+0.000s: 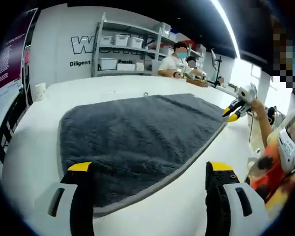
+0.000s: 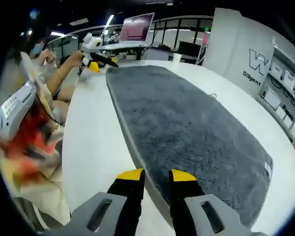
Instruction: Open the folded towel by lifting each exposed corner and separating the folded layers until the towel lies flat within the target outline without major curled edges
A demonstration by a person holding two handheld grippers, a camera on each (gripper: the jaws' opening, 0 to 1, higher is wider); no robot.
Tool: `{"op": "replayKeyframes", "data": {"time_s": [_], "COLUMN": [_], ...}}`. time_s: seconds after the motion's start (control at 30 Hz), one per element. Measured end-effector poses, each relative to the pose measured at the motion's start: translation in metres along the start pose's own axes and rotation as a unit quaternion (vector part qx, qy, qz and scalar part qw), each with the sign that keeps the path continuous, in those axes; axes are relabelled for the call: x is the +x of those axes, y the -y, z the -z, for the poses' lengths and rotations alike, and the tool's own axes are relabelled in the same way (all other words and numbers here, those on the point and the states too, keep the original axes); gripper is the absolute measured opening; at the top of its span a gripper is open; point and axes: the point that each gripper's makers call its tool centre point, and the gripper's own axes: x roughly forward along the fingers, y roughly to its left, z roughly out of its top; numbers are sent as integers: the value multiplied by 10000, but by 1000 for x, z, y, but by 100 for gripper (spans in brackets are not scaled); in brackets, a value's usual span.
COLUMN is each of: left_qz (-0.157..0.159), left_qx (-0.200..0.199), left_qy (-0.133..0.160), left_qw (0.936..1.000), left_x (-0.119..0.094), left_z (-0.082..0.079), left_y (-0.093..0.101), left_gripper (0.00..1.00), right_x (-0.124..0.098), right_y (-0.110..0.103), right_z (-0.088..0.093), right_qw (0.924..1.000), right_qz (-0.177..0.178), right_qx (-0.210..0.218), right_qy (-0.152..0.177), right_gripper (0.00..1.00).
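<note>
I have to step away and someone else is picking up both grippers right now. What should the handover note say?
Left gripper: open, empty, at one end of the towel's near edge. Right gripper: jaws close together astride the towel's edge at the other end; grip cannot be confirmed.
Grey towel lies spread across the white table, looking flat.
Done: layers appear opened out.
Left: check edges and corners for curl; no target outline is discernible, so placement is unverified.
</note>
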Motion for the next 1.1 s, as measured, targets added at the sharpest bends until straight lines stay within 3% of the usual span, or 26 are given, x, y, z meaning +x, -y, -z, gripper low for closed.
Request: {"op": "replayKeyframes", "data": {"time_s": [0.17,0.4,0.57,0.67,0.8,0.83,1.0,1.1], "left_qz": [-299,-638,-903,-1034,-1070,-1063,-1213,-1280], "left_qx": [83,-260,-429,-464,-315,-307,-137,-82], "left_qy": [9,36,126,135,46,34,-189,-203], "left_qw": [9995,9976,9949,9935,9937,9939,9923,9915], "left_x": [6,12,14,16,23,25,33,33], "left_z": [0,1,0,1,5,6,16,18], "left_y": [-14,-35,-47,-53,-55,-56,-61,-62], "left_gripper": [92,92,92,92,92,92,92,92], "right_x": [-16,-32,-32,-33,-35,-40,-40,-37], "right_y": [34,68,73,77,81,91,102,99], "right_z": [7,12,25,36,41,51,76,84], "right_qw": [9956,9812,9779,9750,9720,9630,9535,9537], "right_qz": [579,1174,1311,1414,1486,1730,2081,2082], "right_qx": [683,1313,1493,1641,1754,2011,2176,2168], "right_qy": [292,793,652,501,481,477,169,30], "right_gripper": [38,53,85,94,99,98,99,97]}}
